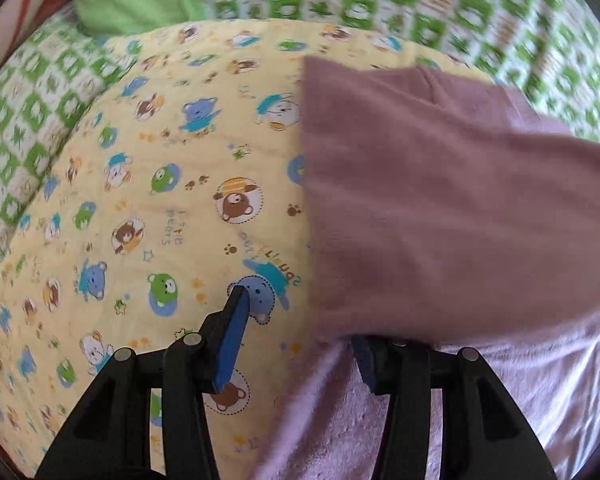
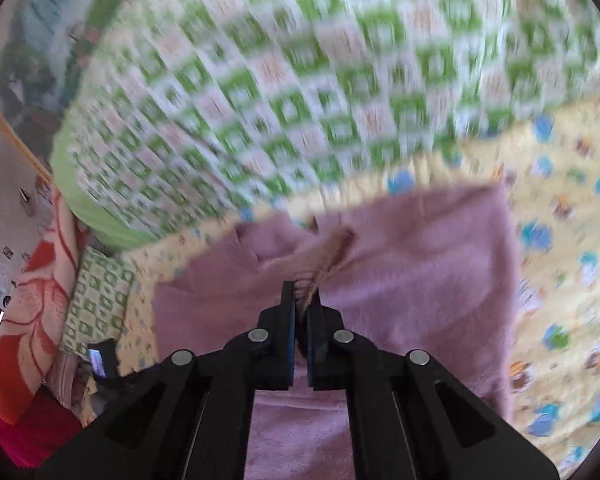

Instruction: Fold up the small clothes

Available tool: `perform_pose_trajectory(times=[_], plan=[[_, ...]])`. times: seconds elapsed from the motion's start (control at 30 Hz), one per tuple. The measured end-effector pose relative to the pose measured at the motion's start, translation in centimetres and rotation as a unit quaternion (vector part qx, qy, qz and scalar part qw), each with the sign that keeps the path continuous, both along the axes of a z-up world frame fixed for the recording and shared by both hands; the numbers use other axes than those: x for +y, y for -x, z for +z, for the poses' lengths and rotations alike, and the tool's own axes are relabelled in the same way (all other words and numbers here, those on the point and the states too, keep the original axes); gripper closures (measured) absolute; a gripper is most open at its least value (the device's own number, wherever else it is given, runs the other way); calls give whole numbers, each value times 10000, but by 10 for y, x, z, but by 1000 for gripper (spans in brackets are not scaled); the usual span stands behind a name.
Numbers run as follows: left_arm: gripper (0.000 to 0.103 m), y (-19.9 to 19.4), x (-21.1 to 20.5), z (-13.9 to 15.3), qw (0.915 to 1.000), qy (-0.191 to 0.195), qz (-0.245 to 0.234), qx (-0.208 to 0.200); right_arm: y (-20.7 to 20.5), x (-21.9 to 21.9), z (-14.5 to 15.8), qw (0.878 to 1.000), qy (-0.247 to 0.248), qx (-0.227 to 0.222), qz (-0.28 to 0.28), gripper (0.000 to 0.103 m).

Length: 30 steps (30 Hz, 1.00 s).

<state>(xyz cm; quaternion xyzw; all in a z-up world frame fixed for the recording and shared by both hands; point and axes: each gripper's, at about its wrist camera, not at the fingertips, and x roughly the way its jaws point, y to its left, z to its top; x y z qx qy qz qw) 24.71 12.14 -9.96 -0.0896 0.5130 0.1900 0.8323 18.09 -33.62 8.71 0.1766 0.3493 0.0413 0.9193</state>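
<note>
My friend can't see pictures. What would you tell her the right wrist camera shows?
The right gripper is shut on a fold of the soft mauve fleece garment, which lies on a yellow blanket printed with cartoon bears. Behind it is a blurry green-and-white checked quilt.

The yellow bear-print blanket (image 1: 172,184) carries small upside-down lettering: "Little bears" beside a brown bear badge, and a partly covered word near the blue bear that I can't make out.

There was one mauve garment (image 1: 440,200), one yellow bear-print blanket (image 1: 172,184), one green checked quilt (image 2: 280,80), and two hand-held grippers (image 1: 300,320) (image 2: 300,300).
</note>
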Motion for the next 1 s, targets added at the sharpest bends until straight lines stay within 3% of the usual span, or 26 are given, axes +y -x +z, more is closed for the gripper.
perform_pose_trajectory(times=[0.07, 0.23, 0.37, 0.73, 0.87, 1.0], plan=[[53, 3, 6, -3, 9998, 169, 63, -9, 4, -18, -9, 9995, 162, 220, -180, 98], [53, 12, -3, -6, 9998, 179, 22, 25, 5, -52, -71, 9929, 214, 1022, -562, 98], [53, 22, 7, -6, 9991, 416, 122, -10, 9, -55, -93, 9894, 231, 1257, -689, 98], [52, 24, -13, -12, 9985, 549, 57, 53, 16, -62, -106, 9843, 643, 1438, -794, 99], [52, 24, -11, -13, 9983, 558, -70, 128, 7, -67, -116, 9802, 550, 1734, -783, 98], [54, 37, -10, -7, 9958, 844, -258, 229, 14, -65, -105, 9786, 620, 1786, -817, 85]])
